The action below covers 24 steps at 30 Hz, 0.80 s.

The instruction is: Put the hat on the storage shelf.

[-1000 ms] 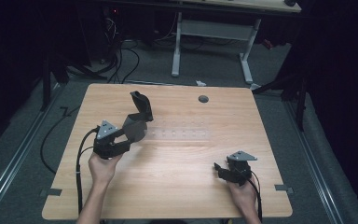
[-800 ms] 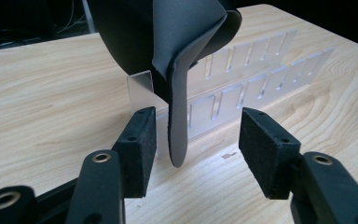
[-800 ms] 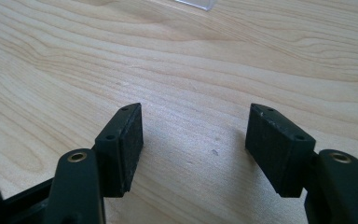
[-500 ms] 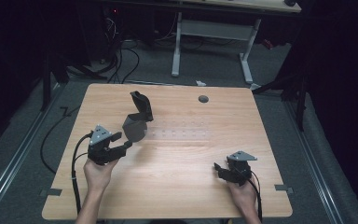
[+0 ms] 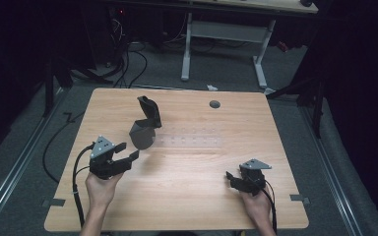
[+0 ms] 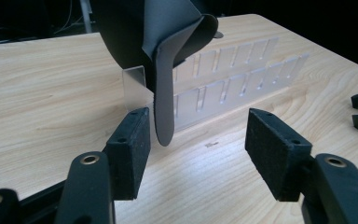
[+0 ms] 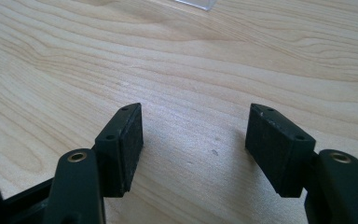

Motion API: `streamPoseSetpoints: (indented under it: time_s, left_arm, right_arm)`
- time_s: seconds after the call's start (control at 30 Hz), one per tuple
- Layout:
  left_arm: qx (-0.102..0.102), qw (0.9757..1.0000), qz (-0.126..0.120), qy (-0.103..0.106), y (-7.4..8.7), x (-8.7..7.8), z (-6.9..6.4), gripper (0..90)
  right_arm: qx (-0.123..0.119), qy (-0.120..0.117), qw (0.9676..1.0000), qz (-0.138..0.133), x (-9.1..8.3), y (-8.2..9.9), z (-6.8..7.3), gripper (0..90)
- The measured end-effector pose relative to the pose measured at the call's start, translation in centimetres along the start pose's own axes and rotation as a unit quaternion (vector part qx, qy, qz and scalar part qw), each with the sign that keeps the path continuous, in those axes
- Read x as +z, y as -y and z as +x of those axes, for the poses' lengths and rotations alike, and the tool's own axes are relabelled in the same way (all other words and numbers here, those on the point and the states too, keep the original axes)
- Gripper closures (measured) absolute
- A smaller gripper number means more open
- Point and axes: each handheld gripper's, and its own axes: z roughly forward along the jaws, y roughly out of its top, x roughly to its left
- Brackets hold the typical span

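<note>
1. Pulled back from 1.0 s ago: left gripper (image 5: 128, 153) now sits apart from the dark grey curled flexible sheet (image 5: 144, 129).
2. Light wooden table (image 5: 187, 196) bears a clear slotted plastic rack (image 6: 223, 88); sheet stands at its end.
3. Both grippers spread, empty; right gripper (image 5: 232, 178) rests near the table's right edge.
4. Likely release step; next probably regrasp.
</note>
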Motion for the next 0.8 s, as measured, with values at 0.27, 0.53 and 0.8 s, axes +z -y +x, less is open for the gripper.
streamPoseSetpoints:
  time_s: [0.27, 0.53, 0.8]
  left_arm:
    - [-0.004, 0.9999, 0.008, 0.004, 0.4, -0.7, -0.2, 38.6]
    - [-0.009, 0.9997, 0.017, 0.012, 1.2, -1.1, -0.6, 37.9]
    - [-0.006, 0.9994, 0.033, 0.013, 2.3, -1.2, -1.1, 38.4]
  right_arm:
    - [0.0, 0.0, 1.0, 0.0, 0.0, 0.0, 0.0, 36.9]
    - [0.0, 0.0, 1.0, 0.0, 0.0, 0.0, 0.0, 36.9]
    - [0.0, 0.0, 1.0, 0.0, 0.0, 0.0, 0.0, 36.9]
